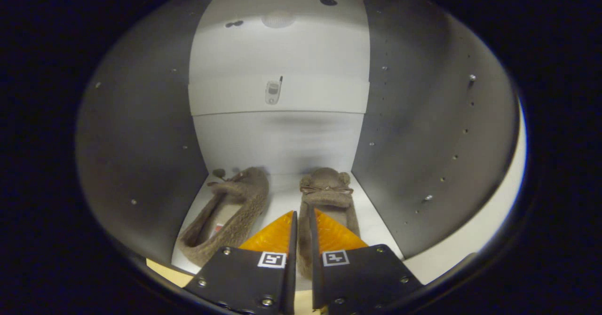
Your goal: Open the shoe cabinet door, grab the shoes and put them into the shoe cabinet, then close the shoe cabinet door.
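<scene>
Gripper (301, 217) fingers nearly together, narrow gap between them, edge of right slipper's (328, 190) side wall in that gap; whether both press it, cannot tell. Both slippers on shoe cabinet (423, 131) floor. Right slipper's long axis runs front-to-back, toe toward rear panel. Left slipper (230, 216) just beside, apart, angled, toe toward rear, heel toward opening.

Dim cabinet interior (282, 131), light entering from the open front, pale back panel brightest, grey side walls falling to shadow, soft shading behind the slippers (225, 216), strong fisheye bowing at the sides, mild softness overall, gripper (301, 221) fingers nearly together, sharp.
</scene>
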A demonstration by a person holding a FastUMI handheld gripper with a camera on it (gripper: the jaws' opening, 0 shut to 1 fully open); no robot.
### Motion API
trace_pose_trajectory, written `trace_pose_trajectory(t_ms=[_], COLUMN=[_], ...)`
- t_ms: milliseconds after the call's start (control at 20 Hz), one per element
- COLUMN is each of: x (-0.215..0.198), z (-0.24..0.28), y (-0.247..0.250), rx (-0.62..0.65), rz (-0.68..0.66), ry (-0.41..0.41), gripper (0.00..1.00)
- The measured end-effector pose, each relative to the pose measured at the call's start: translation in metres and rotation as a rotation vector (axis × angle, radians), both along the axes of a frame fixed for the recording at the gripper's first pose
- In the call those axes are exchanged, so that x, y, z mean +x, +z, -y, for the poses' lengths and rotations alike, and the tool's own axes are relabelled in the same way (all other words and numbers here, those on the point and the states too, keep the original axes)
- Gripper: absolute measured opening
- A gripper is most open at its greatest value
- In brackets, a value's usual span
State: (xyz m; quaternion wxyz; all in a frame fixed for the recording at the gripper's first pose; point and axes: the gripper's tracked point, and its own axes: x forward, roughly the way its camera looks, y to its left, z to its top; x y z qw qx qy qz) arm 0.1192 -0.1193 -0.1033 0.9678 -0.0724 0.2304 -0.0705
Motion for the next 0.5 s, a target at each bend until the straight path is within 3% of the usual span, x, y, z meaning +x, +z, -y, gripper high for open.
trace_pose_trajectory(t_ms=[500], x=[-0.11], z=[0.001], y=[0.081], rx=[-0.02], rz=[0.185], ry=[0.057], gripper=[0.14])
